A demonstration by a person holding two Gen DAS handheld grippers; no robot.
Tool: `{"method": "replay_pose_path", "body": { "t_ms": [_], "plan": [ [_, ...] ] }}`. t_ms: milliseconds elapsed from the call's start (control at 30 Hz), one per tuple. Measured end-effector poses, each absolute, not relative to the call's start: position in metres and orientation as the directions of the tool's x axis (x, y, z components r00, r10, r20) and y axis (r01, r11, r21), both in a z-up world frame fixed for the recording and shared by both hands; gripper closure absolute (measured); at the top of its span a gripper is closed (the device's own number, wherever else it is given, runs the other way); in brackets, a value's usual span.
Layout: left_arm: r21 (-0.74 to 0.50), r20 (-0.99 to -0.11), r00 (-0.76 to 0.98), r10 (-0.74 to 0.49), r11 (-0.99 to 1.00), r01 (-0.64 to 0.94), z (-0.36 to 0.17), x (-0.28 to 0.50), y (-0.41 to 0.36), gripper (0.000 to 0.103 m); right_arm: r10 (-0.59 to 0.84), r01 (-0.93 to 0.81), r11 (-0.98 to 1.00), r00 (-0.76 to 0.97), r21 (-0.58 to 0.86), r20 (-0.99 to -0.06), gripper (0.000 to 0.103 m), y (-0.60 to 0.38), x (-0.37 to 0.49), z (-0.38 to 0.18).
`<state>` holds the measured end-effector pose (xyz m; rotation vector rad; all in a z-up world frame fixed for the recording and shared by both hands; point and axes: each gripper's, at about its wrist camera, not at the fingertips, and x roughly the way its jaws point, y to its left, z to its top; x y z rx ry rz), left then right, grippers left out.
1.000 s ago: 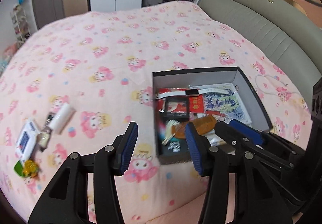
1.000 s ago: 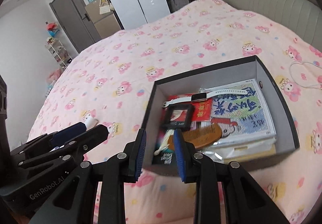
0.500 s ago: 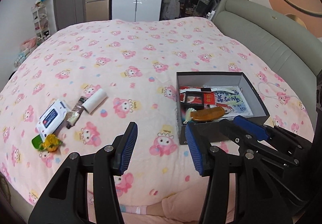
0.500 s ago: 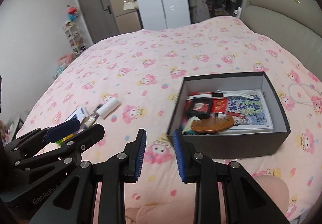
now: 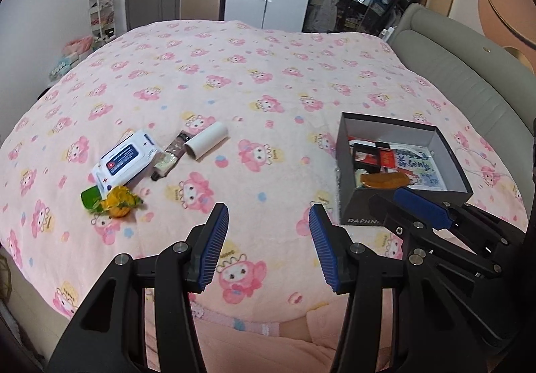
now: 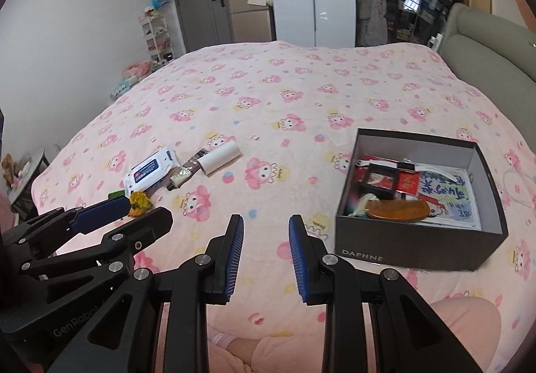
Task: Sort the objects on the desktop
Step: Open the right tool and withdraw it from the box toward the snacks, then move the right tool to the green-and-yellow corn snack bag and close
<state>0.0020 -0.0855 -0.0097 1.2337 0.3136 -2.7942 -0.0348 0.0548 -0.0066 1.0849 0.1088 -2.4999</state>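
Two grippers' fingers spread and empty (left gripper (image 5: 268, 242), right gripper (image 6: 266, 250)), box (image 6: 418, 250) right, wipes pack (image 5: 125, 160) left.

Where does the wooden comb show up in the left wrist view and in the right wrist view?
Left wrist: the wooden comb lies at the near edge inside the grey box, right of centre, just beyond the right gripper's finger.
Right wrist: the comb lies along the box's near wall, at right.
Shared landmark: the DAPHNE lettering on the box front, readable in both views.
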Motion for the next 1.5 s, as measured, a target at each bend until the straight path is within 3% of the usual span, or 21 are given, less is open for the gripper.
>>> {"method": "replay_pose_path", "body": {
  "t_ms": [467,800,1133,1267,1500],
  "plan": [
    [-0.282,-0.757,-0.653,-0.022,-0.891,0.356,-0.040,0.000,-0.181,0.052,-0.409,0.522,-0.847,-0.513,0.105,-0.755,0.078,-0.031,-0.062,-0.026],
    [-0.470,-0.761,-0.643,0.081,-0.752,0.462,-0.076,-0.001,-0.287,0.051,-0.443,0.641,-0.761,-0.402,0.098,-0.801,0.079,-0.118,-0.079,-0.062],
    [-0.469,-0.825,-0.561,0.062,-0.628,0.621,-0.132,-0.019,-0.388,0.051,-0.407,0.787,-0.607,-0.191,0.108,-0.893,0.079,-0.201,-0.099,-0.124],
    [-0.469,-0.841,-0.536,0.067,-0.584,0.663,-0.158,-0.019,-0.410,0.052,-0.401,0.764,-0.623,-0.130,0.167,-0.907,0.078,-0.215,-0.110,-0.146],
    [-0.474,-0.857,-0.505,0.099,-0.535,0.699,-0.197,-0.030,-0.428,0.056,-0.369,0.811,-0.573,-0.126,0.119,-0.921,0.078,-0.239,-0.107,-0.164]
  ]
}}
